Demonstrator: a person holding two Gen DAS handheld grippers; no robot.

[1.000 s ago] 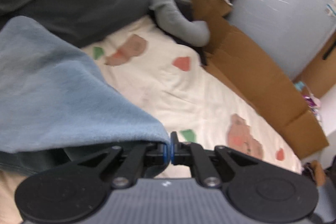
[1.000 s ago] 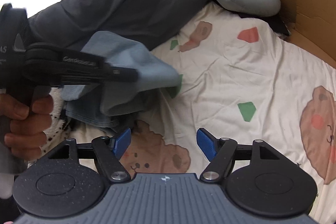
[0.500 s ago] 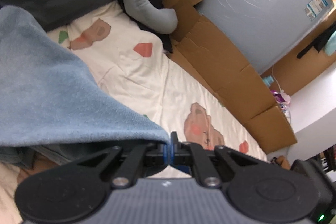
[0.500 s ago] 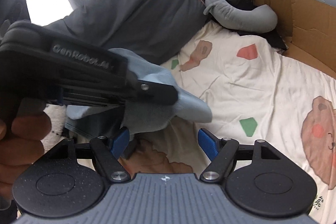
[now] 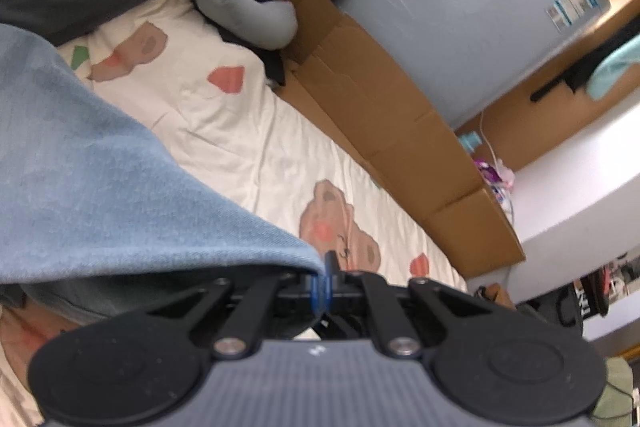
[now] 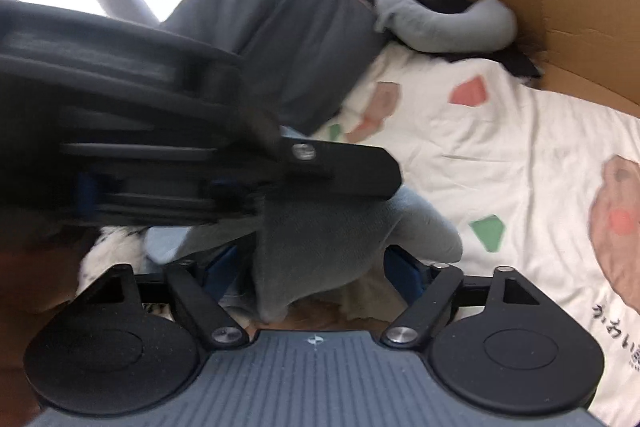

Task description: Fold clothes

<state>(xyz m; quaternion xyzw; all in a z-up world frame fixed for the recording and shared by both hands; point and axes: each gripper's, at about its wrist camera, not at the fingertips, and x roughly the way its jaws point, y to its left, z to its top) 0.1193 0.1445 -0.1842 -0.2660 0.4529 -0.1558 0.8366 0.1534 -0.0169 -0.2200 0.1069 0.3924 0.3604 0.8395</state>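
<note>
Our left tongs [image 5: 323, 281] are pressed together on the edge of a light blue garment [image 5: 100, 187], pinching the cloth between the blue pads. From that pinch the garment spreads away to the left and hangs lifted above the bed [image 5: 240, 131].

Our right tongs [image 6: 318, 269] are spread wide, blue pads well apart, gripping nothing. A hanging fold of the same garment [image 6: 320, 251] droops between the two fingers; we cannot tell whether it touches either pad. Just above it in the right wrist view, the black body of the left tongs [image 6: 340, 169] crosses the picture from the left, blurred, with the cloth hanging beneath it.

Under the garment lies the bed's cream sheet, printed with brown bears and with red and green shapes. At the head of the bed a dark grey pillow [image 6: 276, 23] leans upright, and beside it a curved grey cushion [image 6: 444, 27] lies against flattened brown cardboard [image 5: 384, 131] that runs along the bed's far edge. Behind the cardboard stands a large pale grey-blue slab wrapped in plastic [image 5: 460, 11].
</note>
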